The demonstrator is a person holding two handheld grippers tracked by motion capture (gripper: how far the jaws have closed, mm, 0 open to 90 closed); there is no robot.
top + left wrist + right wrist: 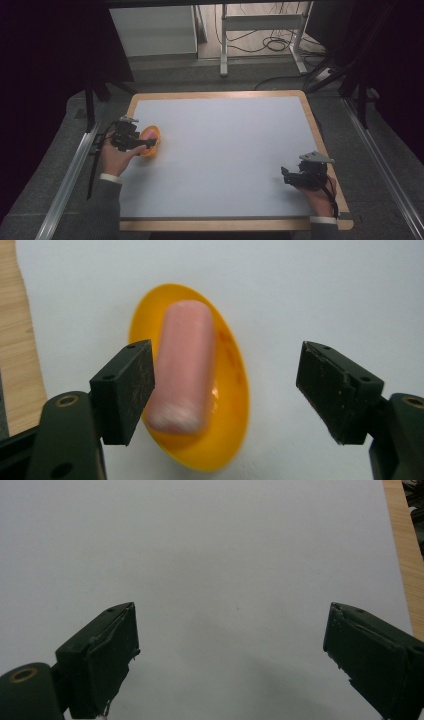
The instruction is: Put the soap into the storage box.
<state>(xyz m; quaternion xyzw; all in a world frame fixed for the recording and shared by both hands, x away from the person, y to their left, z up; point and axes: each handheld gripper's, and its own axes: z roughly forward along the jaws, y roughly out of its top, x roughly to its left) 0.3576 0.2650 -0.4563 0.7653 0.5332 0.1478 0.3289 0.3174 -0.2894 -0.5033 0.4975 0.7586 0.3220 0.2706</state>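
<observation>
One yellow bowl [151, 141] sat on the table [225, 155], near its 9 o'clock edge in the high view, and one pink sausage-shaped piece [183, 367] lay inside that bowl, running lengthwise from the rim at 12 o'clock down toward 6 o'clock in the left gripper view. There were two grippers, one in each hand. The left gripper [131, 140] hovered just at the bowl's 9 o'clock side in the high view; in its own view its two jaws stood wide apart, holding nothing, with one pad beside the lower end of the pink piece and the other well apart over bare surface. The right gripper [300, 177] was at about 4 o'clock on the table, close to the wooden border [320, 135], and in its own view its jaws were likewise spread wide with only pale surface between them. The bowl lay just inside the left wooden strip, so little room remained on that side. From the bowl toward 3 o'clock the pale sheet stretched bare across the middle to the right gripper, and toward 12 o'clock it ran bare to the far border.
</observation>
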